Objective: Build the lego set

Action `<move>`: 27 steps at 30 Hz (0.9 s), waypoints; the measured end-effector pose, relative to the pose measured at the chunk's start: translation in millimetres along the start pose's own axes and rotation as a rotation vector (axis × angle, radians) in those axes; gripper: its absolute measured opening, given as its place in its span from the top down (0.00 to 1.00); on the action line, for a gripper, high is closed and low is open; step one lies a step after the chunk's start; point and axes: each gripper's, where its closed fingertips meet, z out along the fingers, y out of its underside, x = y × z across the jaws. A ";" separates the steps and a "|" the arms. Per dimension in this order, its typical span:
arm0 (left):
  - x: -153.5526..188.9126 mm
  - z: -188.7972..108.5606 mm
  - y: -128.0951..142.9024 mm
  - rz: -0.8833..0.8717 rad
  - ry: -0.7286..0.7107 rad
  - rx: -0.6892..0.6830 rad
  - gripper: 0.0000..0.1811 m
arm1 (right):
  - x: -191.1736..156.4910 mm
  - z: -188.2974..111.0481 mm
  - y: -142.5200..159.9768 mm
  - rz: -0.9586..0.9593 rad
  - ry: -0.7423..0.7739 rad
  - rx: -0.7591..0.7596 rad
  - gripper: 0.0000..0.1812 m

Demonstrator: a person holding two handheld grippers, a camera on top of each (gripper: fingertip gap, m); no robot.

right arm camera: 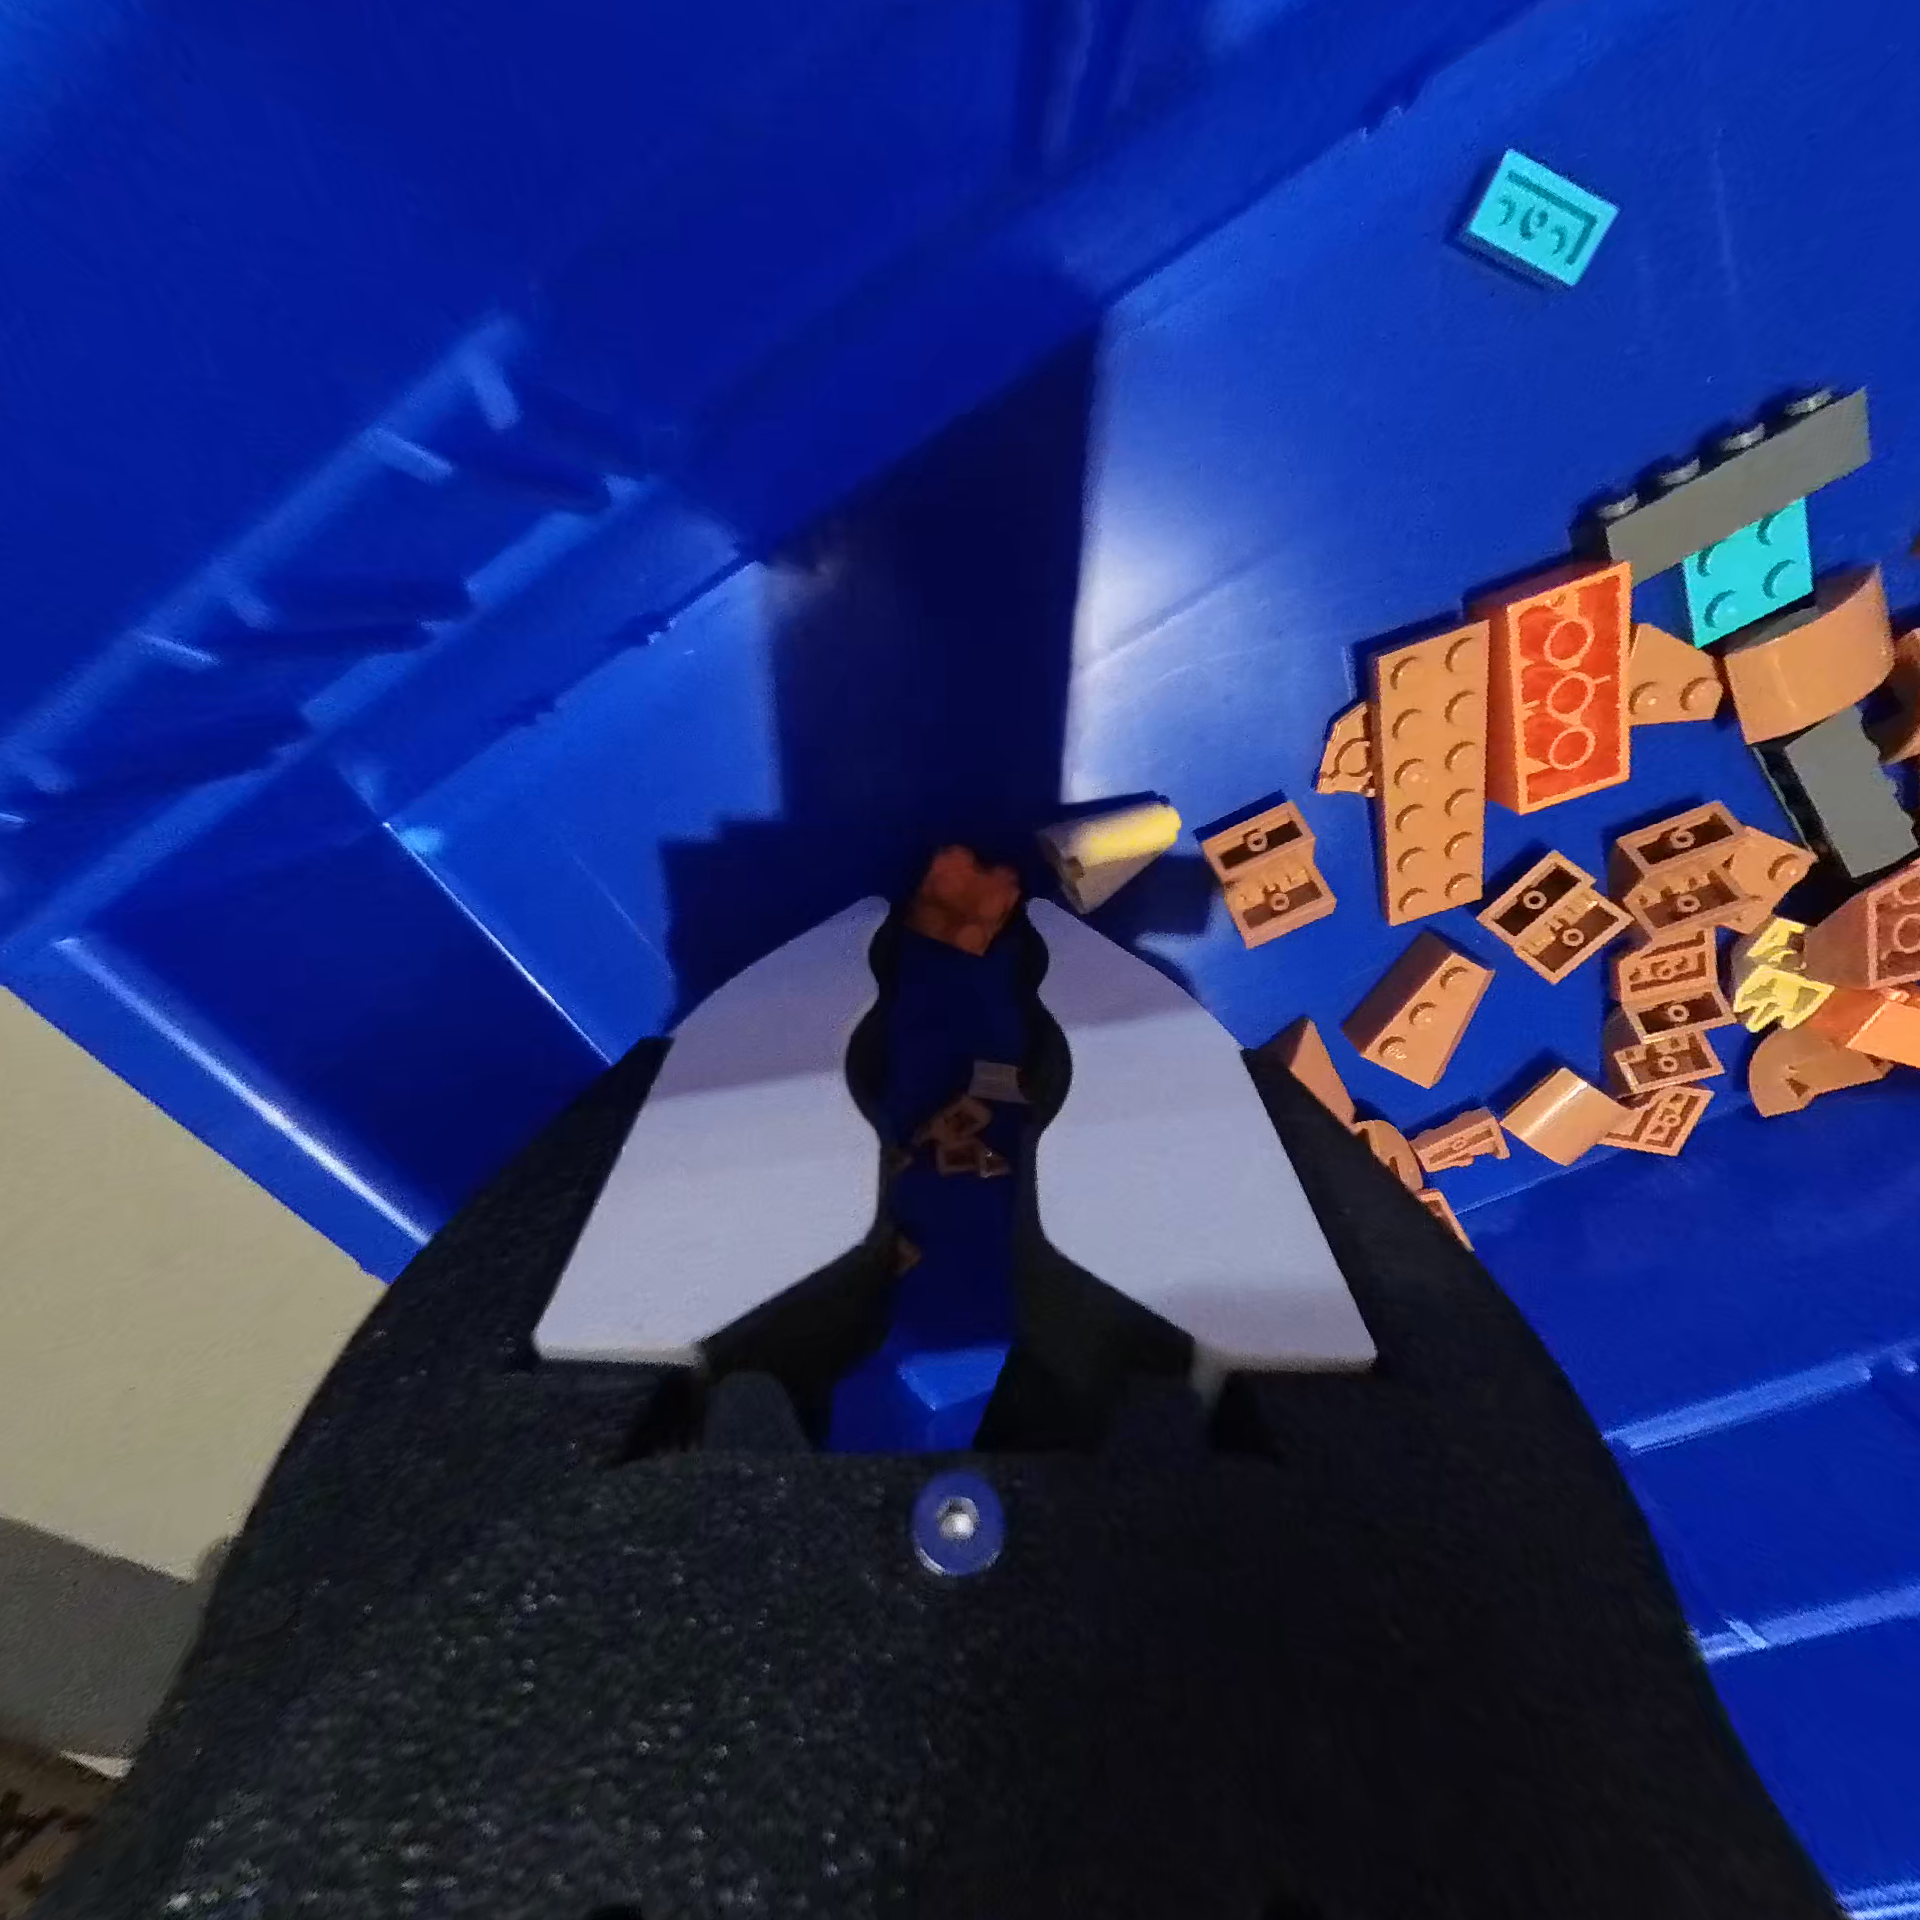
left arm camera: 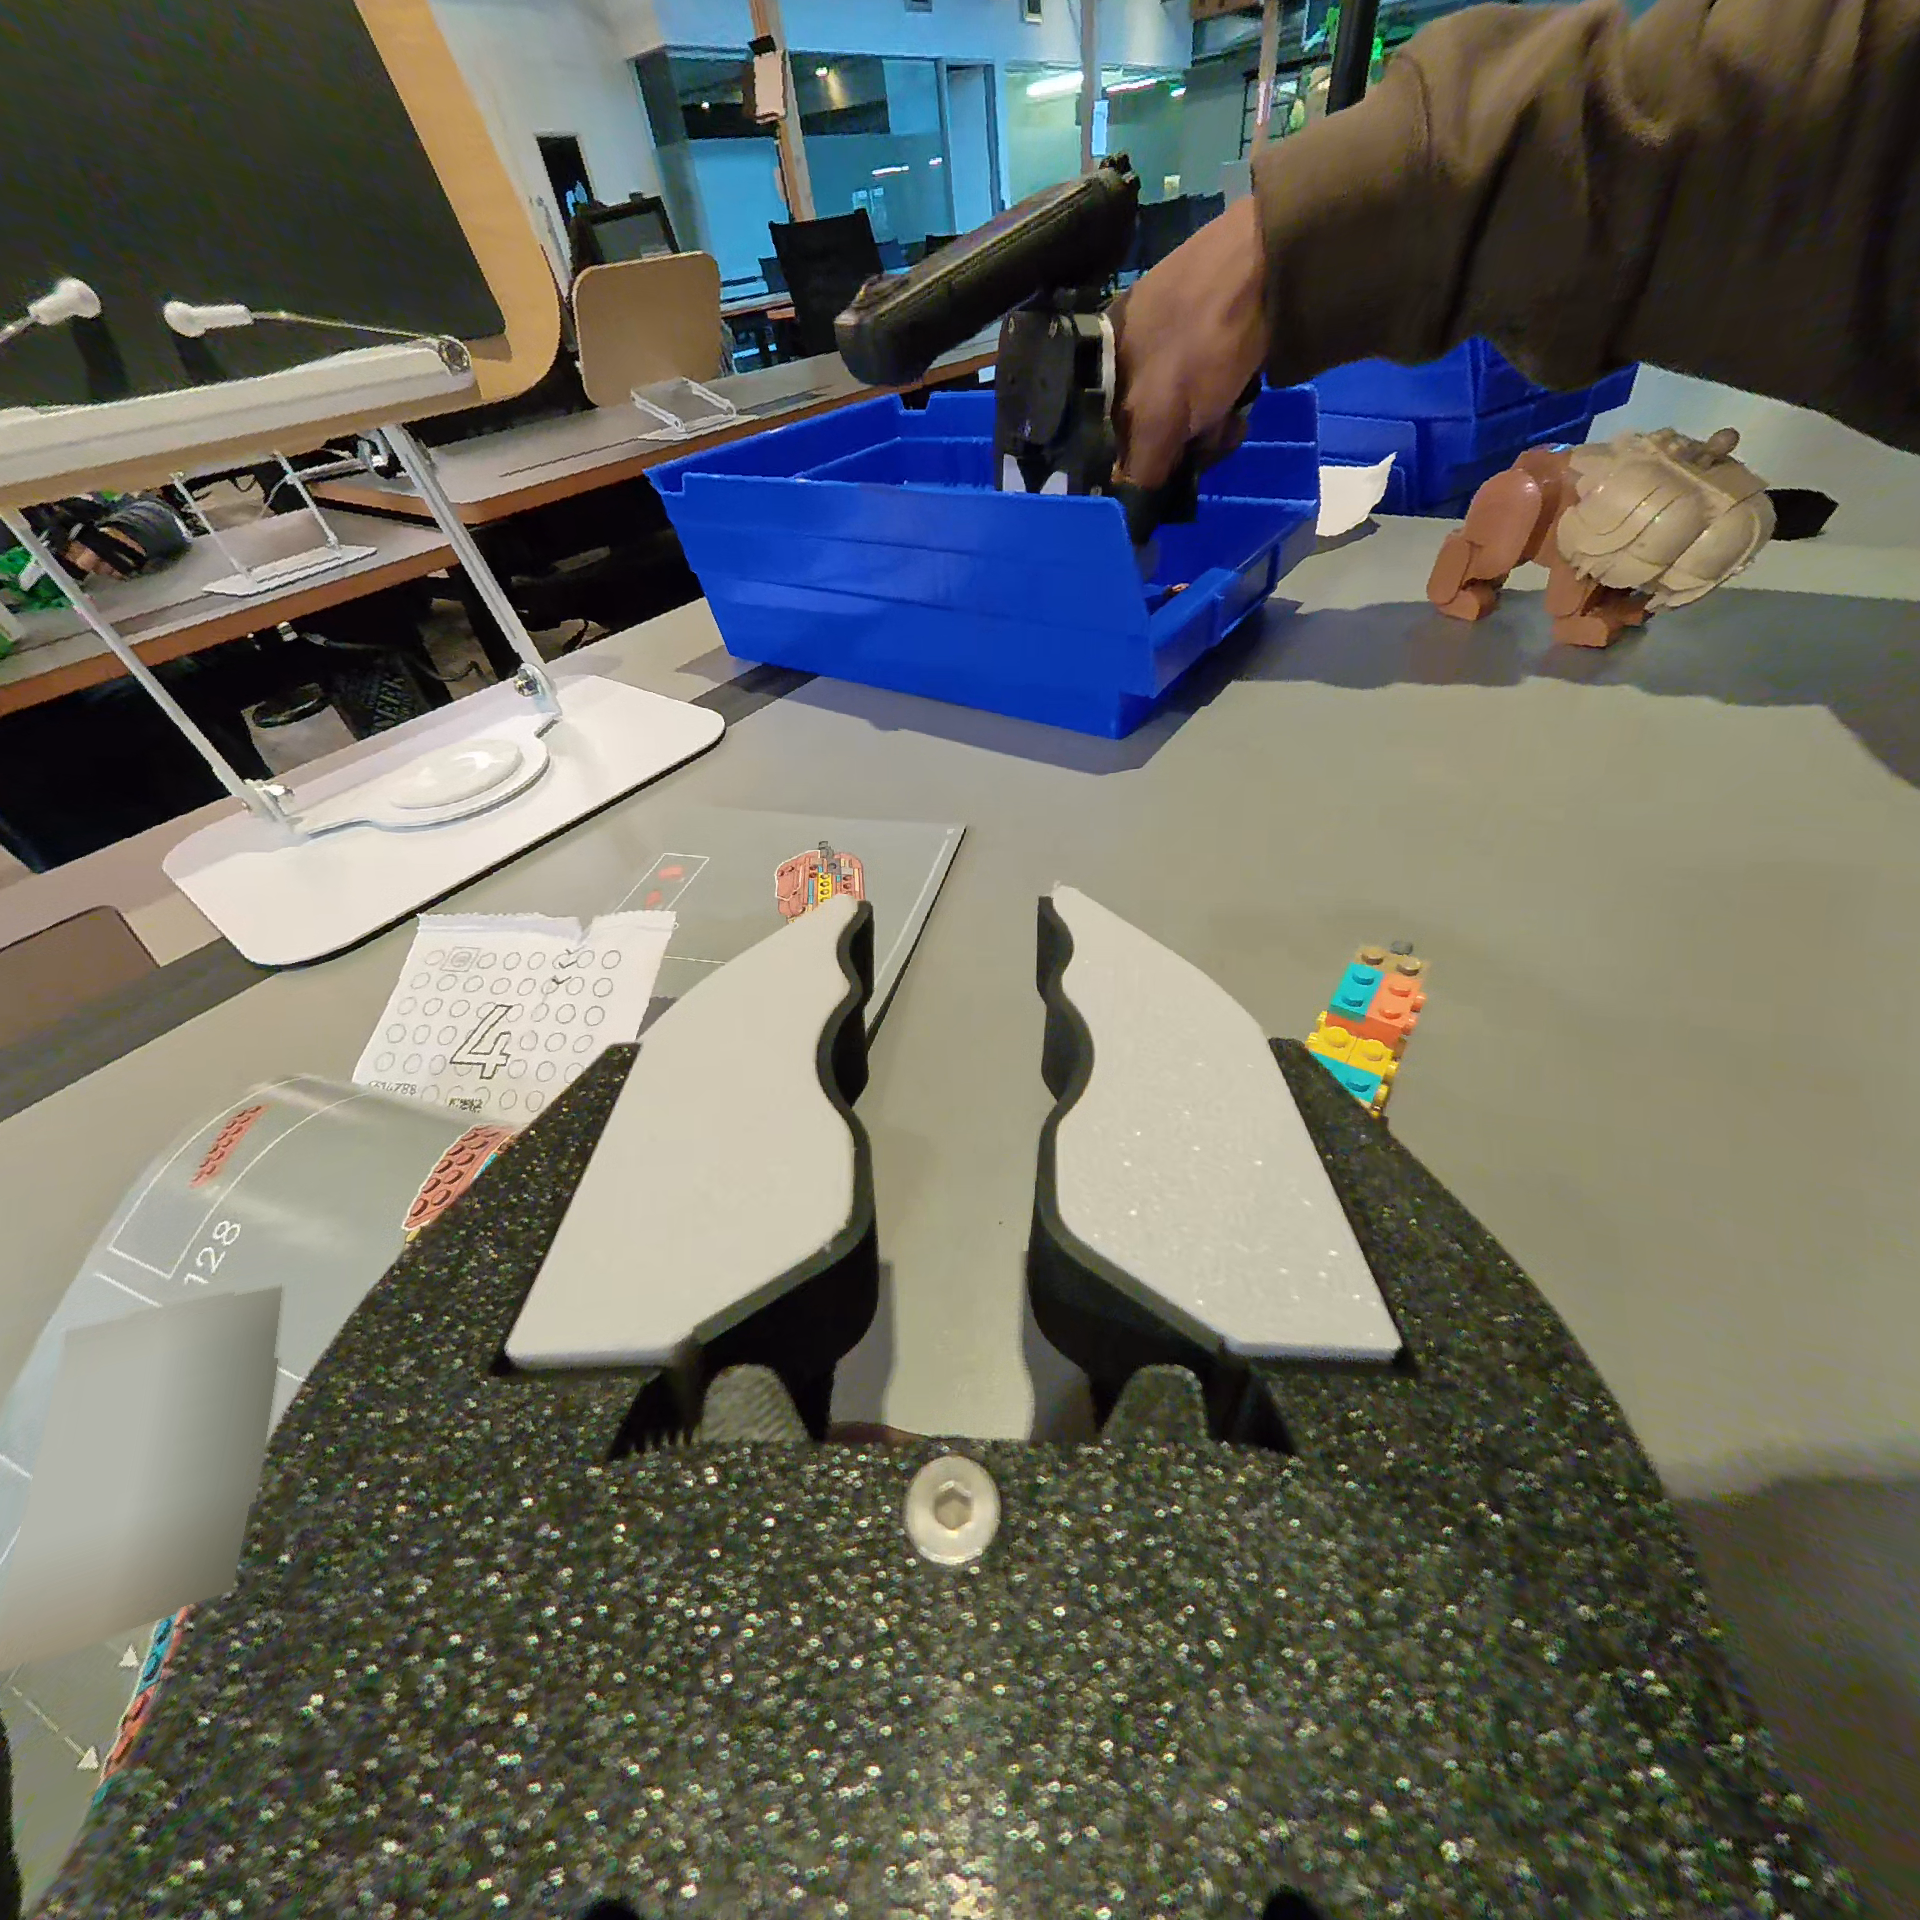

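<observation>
Our right claw [right arm camera: 961,914] reaches down inside the blue bin [right arm camera: 520,312], its tips clamped on a small reddish-brown brick [right arm camera: 961,899] close to the bin's inner wall; we cannot tell the brick's long axis. The loose brick pile [right arm camera: 1621,862] lies well to the right, leaving bare floor around the tips. Our left claw [left arm camera: 954,914] hovers apart and empty over the grey desk [left arm camera: 1351,831], with a small colourful brick assembly [left arm camera: 1371,1013] just right of it and the instruction sheet [left arm camera: 727,894] to its left.
</observation>
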 end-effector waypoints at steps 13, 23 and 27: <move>5.6 -2.1 -4.5 -0.007 0.010 0.021 0.84 | -18.8 -42.6 -1.7 -0.036 0.060 0.071 0.90; 11.0 -2.2 -5.9 -0.044 0.035 0.021 0.84 | -191.7 -61.4 2.1 -0.227 -0.083 0.144 0.90; 16.0 -2.8 -8.2 -0.036 0.044 0.026 0.84 | -230.0 -28.0 10.9 -0.269 -0.113 0.096 0.90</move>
